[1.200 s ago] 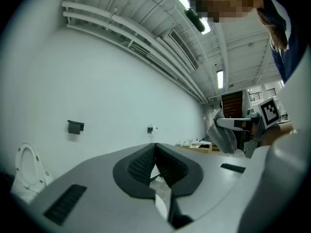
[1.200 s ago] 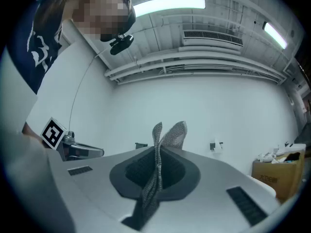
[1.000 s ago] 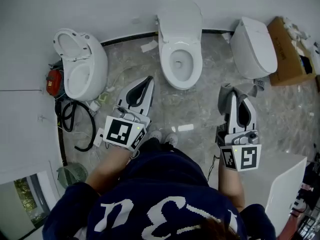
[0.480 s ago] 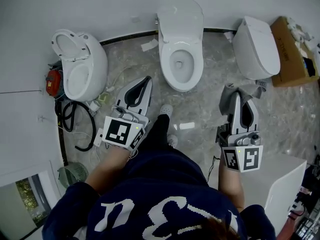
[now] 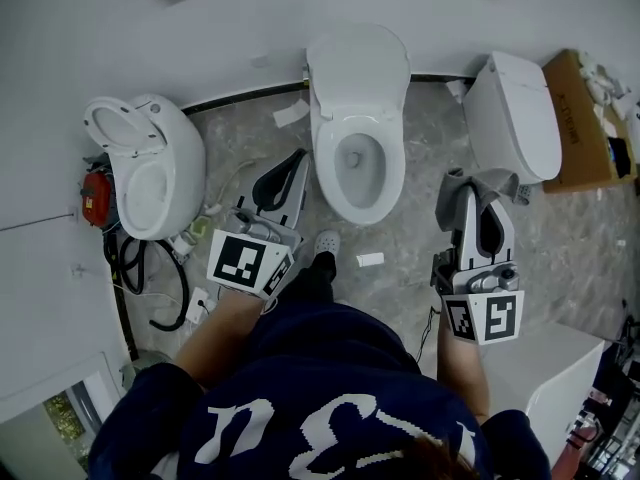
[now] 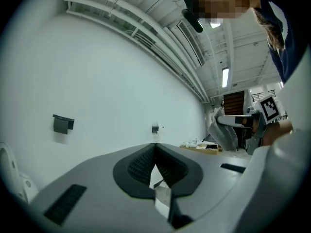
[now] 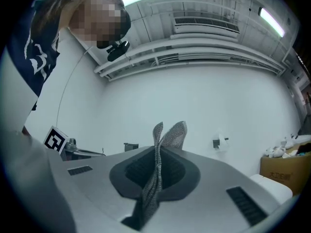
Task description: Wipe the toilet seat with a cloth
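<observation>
There are three toilets: a left toilet [image 5: 145, 163], a middle toilet [image 5: 357, 118] and a right toilet [image 5: 515, 108]; two are open and one is closed. There are two tools, the left tool [image 5: 296, 158] and the right tool [image 5: 477, 200], and one cloth [image 5: 500, 181]. There is one cardboard box [image 5: 580, 118], one coiled black hose [image 5: 150, 268] and one red object [image 5: 95, 190]. Two paper scraps show, a far scrap [image 5: 292, 114] and a near scrap [image 5: 369, 259]. One shoe [image 5: 326, 240] is visible.
</observation>
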Action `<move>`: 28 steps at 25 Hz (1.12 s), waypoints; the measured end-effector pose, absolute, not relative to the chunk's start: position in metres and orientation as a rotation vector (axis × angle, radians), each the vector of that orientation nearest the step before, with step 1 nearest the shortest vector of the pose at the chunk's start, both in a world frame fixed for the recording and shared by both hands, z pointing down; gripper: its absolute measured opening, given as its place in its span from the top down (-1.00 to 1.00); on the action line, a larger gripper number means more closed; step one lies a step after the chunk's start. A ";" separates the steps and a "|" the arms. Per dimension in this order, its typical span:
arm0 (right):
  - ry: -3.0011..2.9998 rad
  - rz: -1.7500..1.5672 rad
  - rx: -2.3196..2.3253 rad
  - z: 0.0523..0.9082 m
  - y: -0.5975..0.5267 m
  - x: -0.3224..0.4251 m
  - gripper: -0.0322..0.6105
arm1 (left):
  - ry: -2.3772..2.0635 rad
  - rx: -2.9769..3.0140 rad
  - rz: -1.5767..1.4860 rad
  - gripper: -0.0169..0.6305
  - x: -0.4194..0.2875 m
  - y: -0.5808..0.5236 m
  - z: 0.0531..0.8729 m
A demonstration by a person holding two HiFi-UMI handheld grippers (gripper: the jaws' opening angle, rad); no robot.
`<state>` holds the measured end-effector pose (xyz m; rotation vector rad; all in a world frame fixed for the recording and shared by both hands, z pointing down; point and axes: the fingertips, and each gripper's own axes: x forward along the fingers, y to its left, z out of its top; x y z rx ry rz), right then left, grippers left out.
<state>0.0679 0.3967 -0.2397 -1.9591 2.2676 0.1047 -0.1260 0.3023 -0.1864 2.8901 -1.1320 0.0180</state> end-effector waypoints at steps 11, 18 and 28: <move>2.278 0.051 -2.000 -0.231 0.266 0.103 0.82 | -1.091 2.888 0.038 0.91 -0.087 0.159 -0.180; 2.360 -0.002 -1.905 -0.212 0.197 0.144 0.82 | -1.179 2.838 0.074 0.91 -0.051 0.111 -0.162; 2.556 -0.108 -1.684 -0.169 0.114 0.184 0.82 | -1.359 2.713 0.051 0.91 -0.007 0.063 -0.129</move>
